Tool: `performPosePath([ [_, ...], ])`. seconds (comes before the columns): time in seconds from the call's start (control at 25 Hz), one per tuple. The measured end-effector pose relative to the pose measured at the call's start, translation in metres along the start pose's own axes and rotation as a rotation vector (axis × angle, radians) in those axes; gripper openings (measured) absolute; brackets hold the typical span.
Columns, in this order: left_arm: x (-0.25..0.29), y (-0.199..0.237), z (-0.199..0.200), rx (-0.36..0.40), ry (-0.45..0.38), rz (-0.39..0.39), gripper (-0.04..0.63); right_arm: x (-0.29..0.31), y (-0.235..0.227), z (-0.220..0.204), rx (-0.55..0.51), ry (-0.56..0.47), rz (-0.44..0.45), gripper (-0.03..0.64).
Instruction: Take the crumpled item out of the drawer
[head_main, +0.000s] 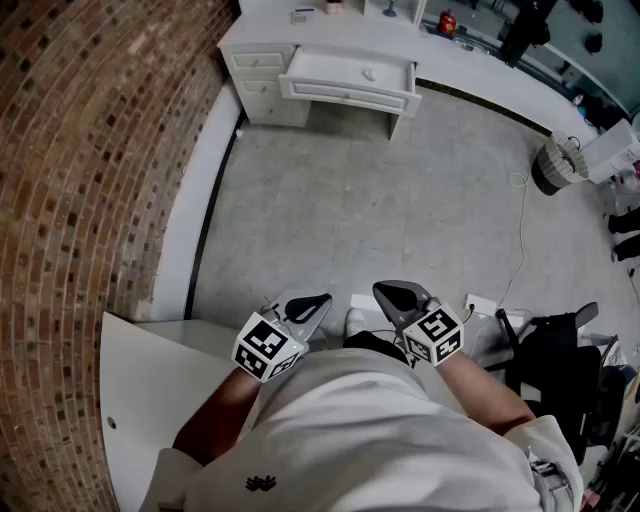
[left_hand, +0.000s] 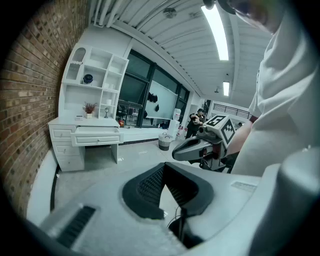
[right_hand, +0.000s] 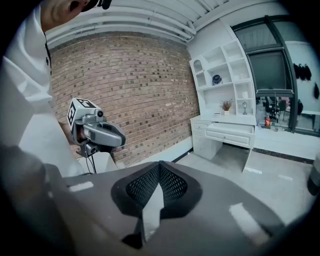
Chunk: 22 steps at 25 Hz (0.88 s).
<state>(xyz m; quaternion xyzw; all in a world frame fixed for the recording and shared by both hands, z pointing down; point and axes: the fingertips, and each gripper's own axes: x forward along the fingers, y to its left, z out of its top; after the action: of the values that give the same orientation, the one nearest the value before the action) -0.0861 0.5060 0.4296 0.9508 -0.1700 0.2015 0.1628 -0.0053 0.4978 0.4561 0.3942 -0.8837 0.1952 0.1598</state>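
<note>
A white desk (head_main: 262, 55) stands across the room against the brick wall, its wide drawer (head_main: 350, 78) pulled out. The inside of the drawer (left_hand: 98, 136) is hidden in every view, so no crumpled item shows. Both grippers are held close to the person's body, far from the desk. My left gripper (head_main: 322, 298) is shut with nothing between its jaws (left_hand: 164, 168). My right gripper (head_main: 382, 290) is likewise shut and empty (right_hand: 159, 168). Each gripper shows in the other's view: the right gripper (left_hand: 192, 148) and the left gripper (right_hand: 100, 134). The drawer (right_hand: 232, 135) lies ahead to the right.
A brick wall (head_main: 90, 150) runs along the left. A white tabletop (head_main: 140, 380) sits at the person's left. A basket (head_main: 555, 165) stands at the right, a black bag (head_main: 555, 350) near the right foot, and a cable (head_main: 520, 230) trails over the grey floor. Shelves (left_hand: 95, 85) rise above the desk.
</note>
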Motion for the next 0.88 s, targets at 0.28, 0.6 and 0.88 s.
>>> performPosePath([
  [0.28,0.048,-0.005,0.033,-0.002,0.005,0.006,0.006,-0.025,-0.049,0.005,0.003,0.006,0.003,0.011],
  [0.6,0.103,-0.003,0.062,0.019,0.009,0.021,0.006,-0.034,-0.108,0.006,0.016,-0.03,0.017,0.02],
  [0.88,0.131,0.008,0.07,-0.003,0.029,0.033,0.006,-0.032,-0.149,0.004,0.031,-0.031,-0.001,0.181],
])
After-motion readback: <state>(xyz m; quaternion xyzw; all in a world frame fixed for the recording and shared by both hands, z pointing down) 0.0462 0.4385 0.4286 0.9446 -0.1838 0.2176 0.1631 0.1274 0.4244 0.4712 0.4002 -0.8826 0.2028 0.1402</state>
